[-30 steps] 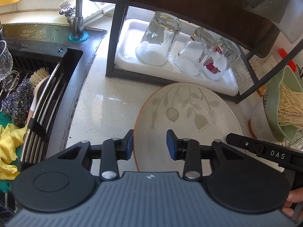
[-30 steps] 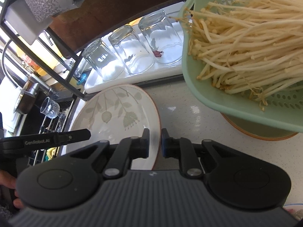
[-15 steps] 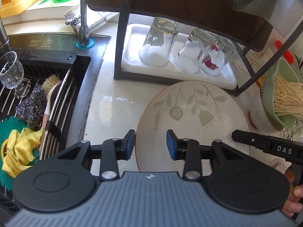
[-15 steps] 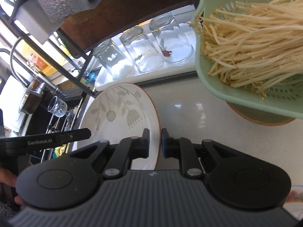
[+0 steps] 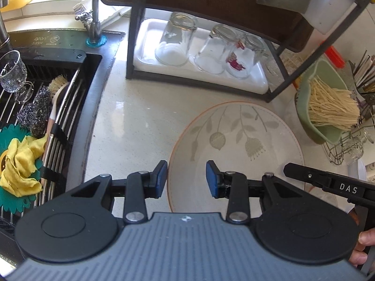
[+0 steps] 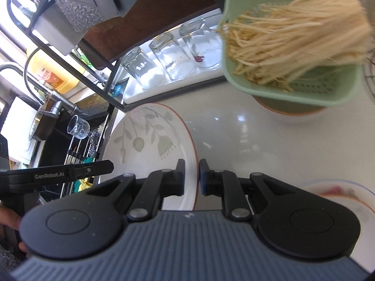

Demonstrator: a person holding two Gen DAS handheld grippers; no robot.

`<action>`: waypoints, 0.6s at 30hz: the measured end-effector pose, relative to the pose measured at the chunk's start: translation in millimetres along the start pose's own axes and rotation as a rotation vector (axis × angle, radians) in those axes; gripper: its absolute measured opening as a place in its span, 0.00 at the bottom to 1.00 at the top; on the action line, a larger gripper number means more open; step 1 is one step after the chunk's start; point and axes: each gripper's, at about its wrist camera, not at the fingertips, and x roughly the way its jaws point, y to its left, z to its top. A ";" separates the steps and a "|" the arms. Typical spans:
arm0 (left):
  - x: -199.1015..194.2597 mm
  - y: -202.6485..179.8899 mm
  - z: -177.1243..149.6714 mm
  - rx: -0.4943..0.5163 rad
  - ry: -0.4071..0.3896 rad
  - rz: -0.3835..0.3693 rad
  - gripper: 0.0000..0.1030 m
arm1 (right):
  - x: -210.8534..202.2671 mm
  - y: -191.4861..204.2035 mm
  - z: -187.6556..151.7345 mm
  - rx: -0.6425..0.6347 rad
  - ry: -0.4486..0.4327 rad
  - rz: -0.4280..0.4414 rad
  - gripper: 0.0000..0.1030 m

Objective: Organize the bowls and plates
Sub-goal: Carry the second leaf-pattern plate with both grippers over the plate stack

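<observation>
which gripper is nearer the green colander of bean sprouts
Right. The right gripper, clamped on the plate's rim, faces the colander; the left gripper sits across the plate.

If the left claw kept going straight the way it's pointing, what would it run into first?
Most likely the leaf-patterned plate: its rim already sits between the left claw pads. Past the plate, the line runs toward the white tray of upturned glasses, though depth is unclear.

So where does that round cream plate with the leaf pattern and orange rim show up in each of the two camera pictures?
Left wrist view: the round cream leaf-patterned plate is lower right of centre, beyond the left gripper.
Right wrist view: the plate is left of centre, its rim pinched by the right gripper.
Shared landmark: three upturned clear glasses on a white tray.
</observation>
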 end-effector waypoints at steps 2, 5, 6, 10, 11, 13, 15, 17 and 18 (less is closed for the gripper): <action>-3.0 -8.6 -1.3 0.013 0.004 -0.009 0.40 | -9.8 -2.2 -3.9 0.014 -0.008 -0.010 0.15; -8.1 -21.5 -1.0 0.019 0.011 -0.035 0.40 | -28.1 -8.0 -9.4 0.042 -0.025 -0.024 0.15; -9.6 -26.2 -0.5 0.023 0.012 -0.048 0.40 | -33.7 -9.5 -10.9 0.048 -0.033 -0.032 0.15; -15.2 -50.4 0.3 0.084 0.012 -0.088 0.40 | -57.8 -18.2 -18.9 0.078 -0.072 -0.075 0.15; -16.2 -56.2 0.3 0.102 0.016 -0.098 0.40 | -63.2 -21.8 -21.5 0.094 -0.081 -0.079 0.15; -17.4 -68.3 -0.8 0.131 0.027 -0.119 0.40 | -74.8 -29.0 -28.3 0.113 -0.104 -0.096 0.15; -17.9 -81.0 -3.8 0.162 0.036 -0.132 0.40 | -85.9 -36.3 -36.2 0.131 -0.124 -0.114 0.15; -17.8 -93.5 -8.5 0.191 0.047 -0.142 0.40 | -96.5 -45.3 -45.2 0.157 -0.141 -0.126 0.15; -17.5 -98.8 -10.9 0.201 0.052 -0.146 0.40 | -101.1 -49.2 -49.4 0.168 -0.149 -0.132 0.15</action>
